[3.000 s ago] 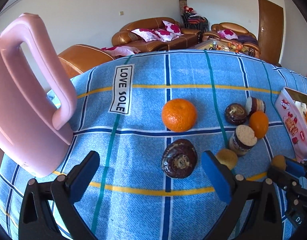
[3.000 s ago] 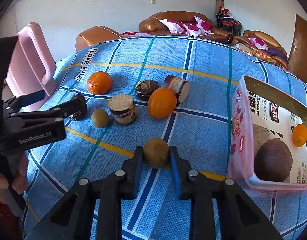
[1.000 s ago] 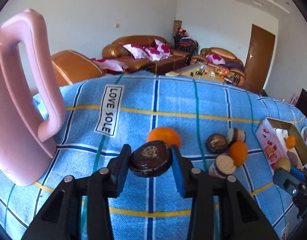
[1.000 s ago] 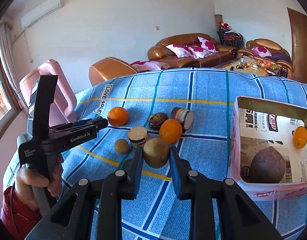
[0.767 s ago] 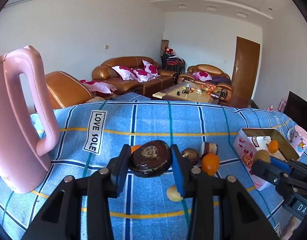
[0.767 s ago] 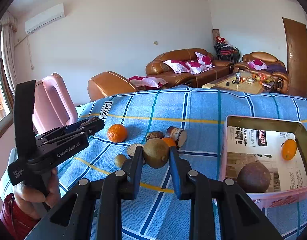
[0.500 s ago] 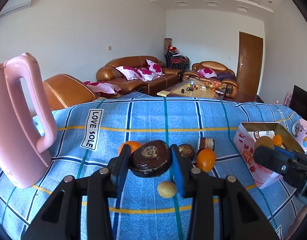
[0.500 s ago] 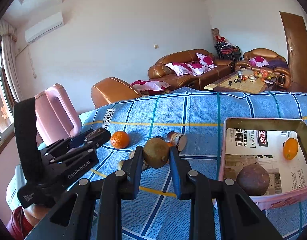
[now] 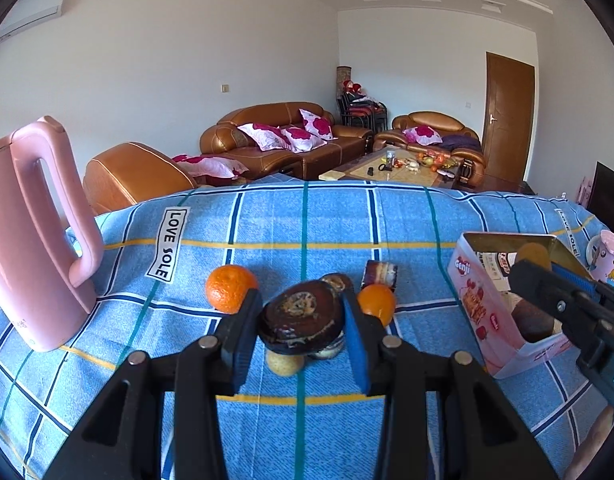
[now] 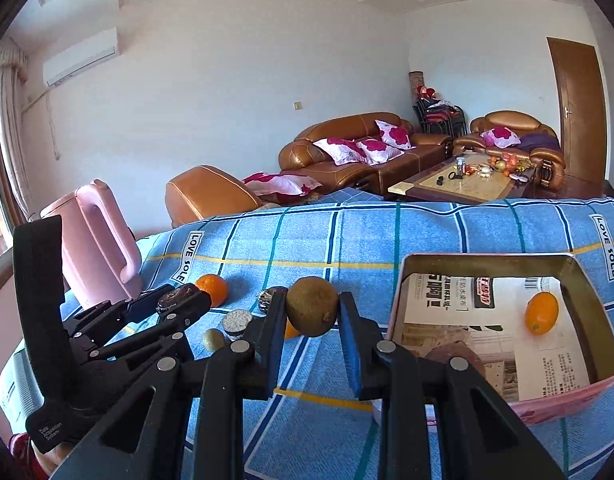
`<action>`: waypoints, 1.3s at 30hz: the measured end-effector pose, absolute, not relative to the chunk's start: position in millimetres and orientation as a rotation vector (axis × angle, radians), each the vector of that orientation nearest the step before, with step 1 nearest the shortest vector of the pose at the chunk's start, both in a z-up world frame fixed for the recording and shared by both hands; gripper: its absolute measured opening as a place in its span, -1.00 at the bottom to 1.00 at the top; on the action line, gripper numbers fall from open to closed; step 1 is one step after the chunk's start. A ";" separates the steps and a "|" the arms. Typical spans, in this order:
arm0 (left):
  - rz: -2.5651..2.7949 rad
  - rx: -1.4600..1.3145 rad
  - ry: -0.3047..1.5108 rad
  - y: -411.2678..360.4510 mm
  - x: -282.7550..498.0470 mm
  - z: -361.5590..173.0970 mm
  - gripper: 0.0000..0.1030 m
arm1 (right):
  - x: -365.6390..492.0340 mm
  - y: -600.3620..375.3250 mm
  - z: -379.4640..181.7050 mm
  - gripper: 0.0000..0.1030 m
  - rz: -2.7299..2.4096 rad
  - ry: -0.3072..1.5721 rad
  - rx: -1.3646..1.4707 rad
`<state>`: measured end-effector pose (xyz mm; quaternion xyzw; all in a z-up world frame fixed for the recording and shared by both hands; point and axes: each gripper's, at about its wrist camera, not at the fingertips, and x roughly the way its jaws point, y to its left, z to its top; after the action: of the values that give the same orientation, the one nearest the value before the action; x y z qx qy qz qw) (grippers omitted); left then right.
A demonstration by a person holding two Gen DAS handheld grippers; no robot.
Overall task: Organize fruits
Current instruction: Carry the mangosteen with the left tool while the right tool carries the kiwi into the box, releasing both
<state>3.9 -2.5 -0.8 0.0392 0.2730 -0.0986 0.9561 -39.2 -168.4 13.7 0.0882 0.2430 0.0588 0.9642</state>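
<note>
My left gripper [image 9: 302, 320] is shut on a dark brown round fruit [image 9: 301, 318] and holds it above the blue checked cloth [image 9: 267, 232]. My right gripper [image 10: 311, 314] is shut on a brown kiwi [image 10: 311, 311], held in the air left of the pink box [image 10: 555, 398]. The box holds a small orange [image 10: 541, 313] and a dark round fruit [image 10: 455, 354]. On the cloth lie an orange [image 9: 229, 288], a second orange [image 9: 377, 302], a small yellowish fruit [image 9: 283, 364] and several brown cut pieces [image 9: 381, 272].
A pink kettle [image 9: 31, 240] stands at the cloth's left edge. A pink cup [image 9: 609, 254] sits right of the box. Brown sofas and a coffee table lie beyond the table's far edge.
Both grippers have risen with their fruits. The right gripper has carried the kiwi toward the box; the left gripper has drifted right over the fruit pile.
</note>
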 end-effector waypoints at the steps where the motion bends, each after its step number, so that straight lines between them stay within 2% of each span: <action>1: -0.202 0.081 0.553 -5.5 2.4 0.0 -0.19 | -40.2 -172.8 13.7 -0.45 0.112 0.491 0.179; 28: -0.367 0.152 0.504 -136.9 -10.9 18.0 -0.19 | -64.4 -317.2 25.2 -0.46 -0.157 0.418 0.197; 39: -0.463 0.153 0.550 -201.6 -2.8 7.8 -0.19 | -54.9 -356.8 13.7 -0.46 -0.212 0.500 0.236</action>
<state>-2.8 -201.6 7.8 0.0748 0.2687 -0.2263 0.9333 -54.9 -356.8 13.7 0.1161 0.2465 -0.1042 0.9565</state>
